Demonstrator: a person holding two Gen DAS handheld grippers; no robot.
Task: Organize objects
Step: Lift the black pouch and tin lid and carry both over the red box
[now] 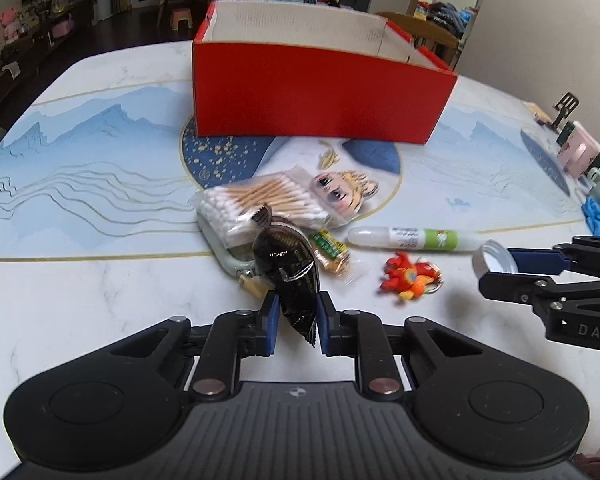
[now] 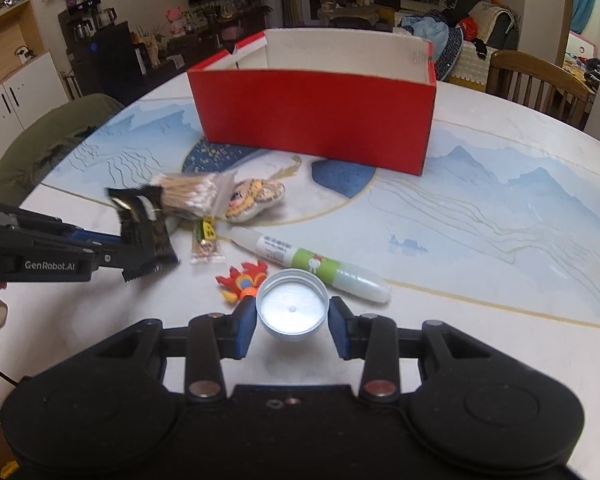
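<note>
- The left gripper (image 1: 296,320) pinches a black snack packet (image 1: 290,276) above the table (image 1: 100,300); light, crinkly, likely slippery.
- The right gripper (image 2: 293,330) clasps a rigid metal lid (image 2: 292,306) by its rim, short of the red box (image 2: 316,120).

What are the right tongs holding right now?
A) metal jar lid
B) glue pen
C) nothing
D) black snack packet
A: in the right wrist view the right tongs grip the metal jar lid by its rim on both sides; the black snack packet sits in the left tongs, and the glue pen lies on the table.
</note>
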